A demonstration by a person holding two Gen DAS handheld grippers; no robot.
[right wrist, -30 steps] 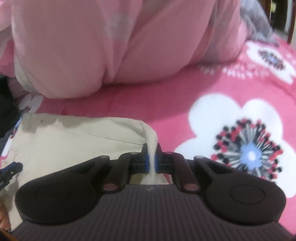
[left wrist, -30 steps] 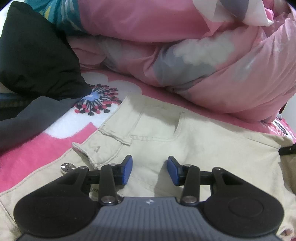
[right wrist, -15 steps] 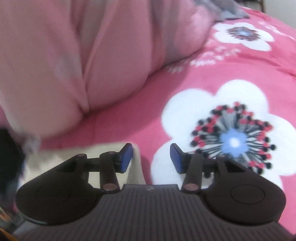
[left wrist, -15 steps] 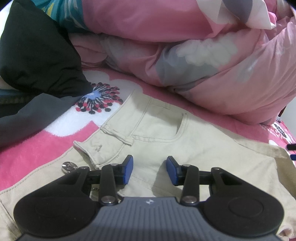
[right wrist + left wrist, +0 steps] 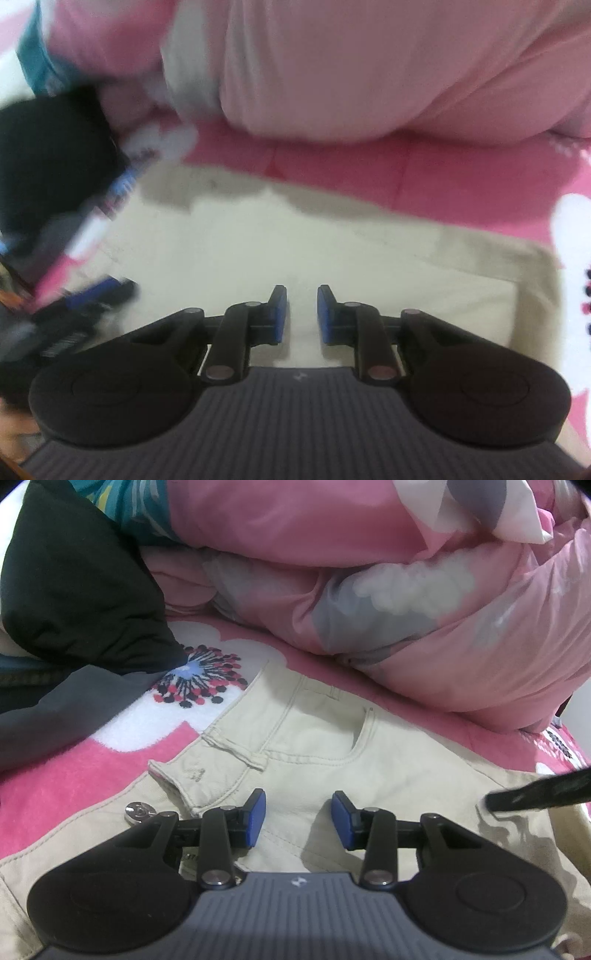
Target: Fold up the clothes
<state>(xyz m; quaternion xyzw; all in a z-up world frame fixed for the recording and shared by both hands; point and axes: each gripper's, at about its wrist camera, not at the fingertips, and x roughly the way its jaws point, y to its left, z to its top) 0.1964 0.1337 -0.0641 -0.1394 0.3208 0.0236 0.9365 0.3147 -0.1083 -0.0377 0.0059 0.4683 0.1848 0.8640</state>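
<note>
Left wrist view: my left gripper (image 5: 298, 819) has its blue pads apart, empty, low over the waistband of the beige trousers (image 5: 332, 746), near the metal button (image 5: 138, 809). My right gripper (image 5: 302, 314) is also parted with nothing between, above a flat beige panel; that view is blurred. The trousers lie spread on the pink floral blanket (image 5: 85, 771), below the heaped pink duvet (image 5: 369, 572). My judgement: pinch one edge only, grab both layers, lift evenly so the fold lands square.
</note>
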